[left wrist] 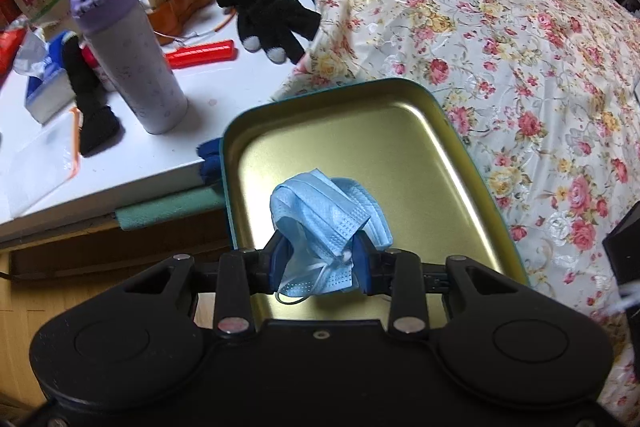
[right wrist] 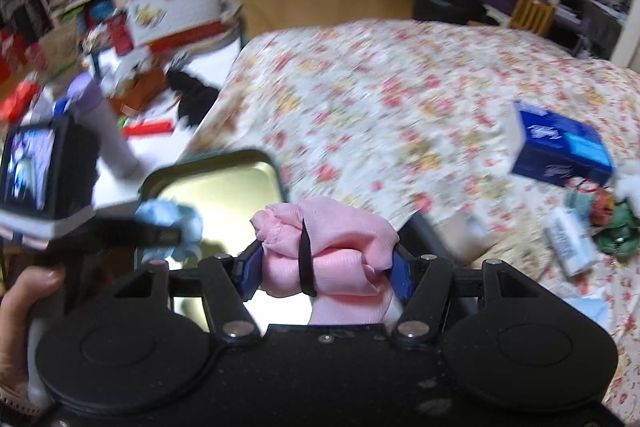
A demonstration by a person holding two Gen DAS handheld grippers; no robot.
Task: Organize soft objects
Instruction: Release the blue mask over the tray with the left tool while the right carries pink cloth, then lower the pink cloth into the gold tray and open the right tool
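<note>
Left gripper (left wrist: 320, 259): blue pads pinch a crumpled blue face mask (left wrist: 326, 215); jaws nearly together, the mask bunched between them, its white ear loop hanging below the pads.
Face mask position: held over the open metal tin (left wrist: 404, 131), above its gold inner floor; not resting on the floor as far as the left wrist view shows.
Metal tin: rectangular, rounded corners, teal outer wall, gold inside; sits at the edge of the floral cloth (left wrist: 500, 39), just beside the white table (left wrist: 168, 147).
Right gripper (right wrist: 326, 267): pads clamp a rolled pink cloth bundle (right wrist: 340, 247) bound by a black band (right wrist: 306, 259); jaws stand about half apart with the bundle filling the gap.
Pink bundle position: held in the air beside the tin, over the near edge of the floral cloth; the right wrist view is motion-blurred.
Person: a hand (right wrist: 28, 303) grips the left gripper's handle, seen at the left edge of the right wrist view.
White table: purple-capped bottle (left wrist: 128, 55) upright; black glove (left wrist: 268, 19) lying flat near the cloth; red bar (left wrist: 200, 54) between bottle and glove; second black glove (left wrist: 90, 99) beside the bottle.
Floral cloth, far side: blue box (right wrist: 560, 147), well apart from the tin.
</note>
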